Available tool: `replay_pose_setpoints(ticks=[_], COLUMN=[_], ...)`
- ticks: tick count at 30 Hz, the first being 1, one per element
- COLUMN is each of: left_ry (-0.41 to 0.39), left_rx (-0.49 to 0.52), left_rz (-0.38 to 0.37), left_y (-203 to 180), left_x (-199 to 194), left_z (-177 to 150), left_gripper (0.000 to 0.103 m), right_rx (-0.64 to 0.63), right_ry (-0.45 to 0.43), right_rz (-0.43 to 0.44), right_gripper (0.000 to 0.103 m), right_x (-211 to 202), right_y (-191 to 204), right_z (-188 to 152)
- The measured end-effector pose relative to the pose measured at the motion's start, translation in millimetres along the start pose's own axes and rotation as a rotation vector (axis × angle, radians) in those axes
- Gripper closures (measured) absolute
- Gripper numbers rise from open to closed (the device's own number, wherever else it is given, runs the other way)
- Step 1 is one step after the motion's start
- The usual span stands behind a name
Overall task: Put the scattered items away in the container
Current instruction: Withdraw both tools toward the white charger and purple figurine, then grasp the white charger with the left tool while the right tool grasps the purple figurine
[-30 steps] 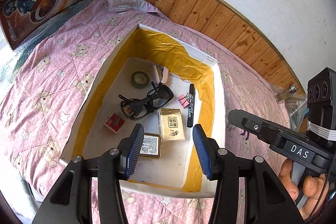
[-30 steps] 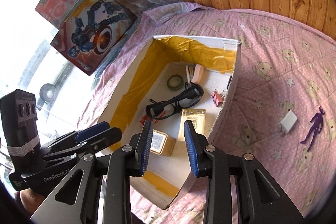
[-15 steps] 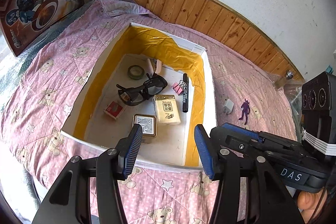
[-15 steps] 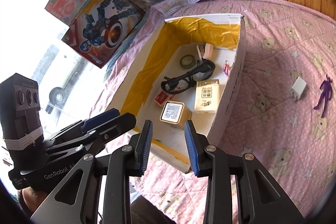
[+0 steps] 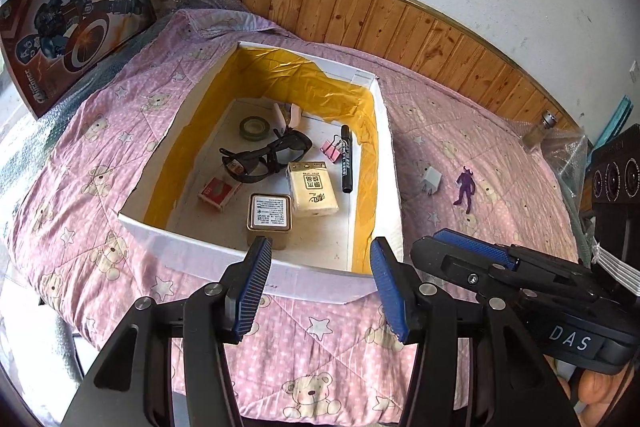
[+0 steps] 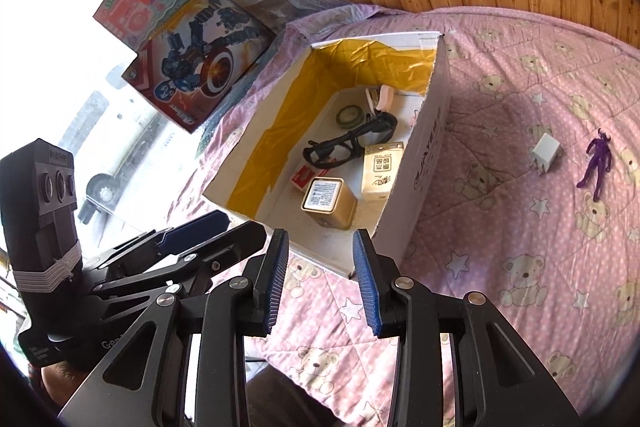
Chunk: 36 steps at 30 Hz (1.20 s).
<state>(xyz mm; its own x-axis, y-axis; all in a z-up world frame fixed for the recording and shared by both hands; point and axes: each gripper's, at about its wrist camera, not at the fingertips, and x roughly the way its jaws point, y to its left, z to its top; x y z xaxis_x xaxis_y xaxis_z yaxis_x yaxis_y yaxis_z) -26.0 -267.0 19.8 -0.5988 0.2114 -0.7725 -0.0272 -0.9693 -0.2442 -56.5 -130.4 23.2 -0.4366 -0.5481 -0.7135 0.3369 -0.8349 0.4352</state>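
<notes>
Both grippers have drawn back from the white box (image 5: pixel 256 269), the left gripper (image 5: pixel 320 287) and right gripper (image 6: pixel 320 281) open and empty. A white charger (image 6: pixel 545 151) and purple figurine (image 6: pixel 597 163) remain on the quilt to its right.

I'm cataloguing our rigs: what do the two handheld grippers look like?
Both are black frames with silver bolts and ribbed blue finger pads. The left gripper also appears in the right view, lettered "Gen". The right gripper, seen from the left, reads "DAS" and carries a black three-lens block bound with white bands.

Pink teddy-bear quilt (image 5: pixel 100 187) on the bed

Box (image 5: pixel 390 163) sits centre; white charger (image 5: pixel 431 183) and purple figure (image 5: pixel 465 185) at three o'clock.
</notes>
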Motion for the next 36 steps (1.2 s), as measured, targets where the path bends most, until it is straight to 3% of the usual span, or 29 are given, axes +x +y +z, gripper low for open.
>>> replay_pose_setpoints(ticks=[8, 16, 27, 36], left_ry=[-0.014, -0.023, 0.026, 0.103], left_rx=[0.111, 0.247, 0.347, 0.364], left_rz=[0.038, 0.024, -0.031, -0.103], left_y=[-25.3, -67.2, -115.1, -145.1], left_x=[-0.7, 5.9, 39.9, 93.8], left_z=[-12.0, -13.9, -12.3, 8.5], left_gripper=[0.05, 0.05, 0.05, 0.05], right_rx=[0.047, 0.145, 0.271, 0.444], right_ry=[-0.023, -0.021, -0.013, -0.097], right_rz=[-0.022, -0.028, -0.053, -0.127], right_gripper=[0.065, 0.064, 0.064, 0.064], right_x=[-8.7, -8.3, -2.2, -24.0], right_y=[-23.0, -66.4, -132.5, -214.5], right_z=[-14.5, -23.4, -25.9, -15.3])
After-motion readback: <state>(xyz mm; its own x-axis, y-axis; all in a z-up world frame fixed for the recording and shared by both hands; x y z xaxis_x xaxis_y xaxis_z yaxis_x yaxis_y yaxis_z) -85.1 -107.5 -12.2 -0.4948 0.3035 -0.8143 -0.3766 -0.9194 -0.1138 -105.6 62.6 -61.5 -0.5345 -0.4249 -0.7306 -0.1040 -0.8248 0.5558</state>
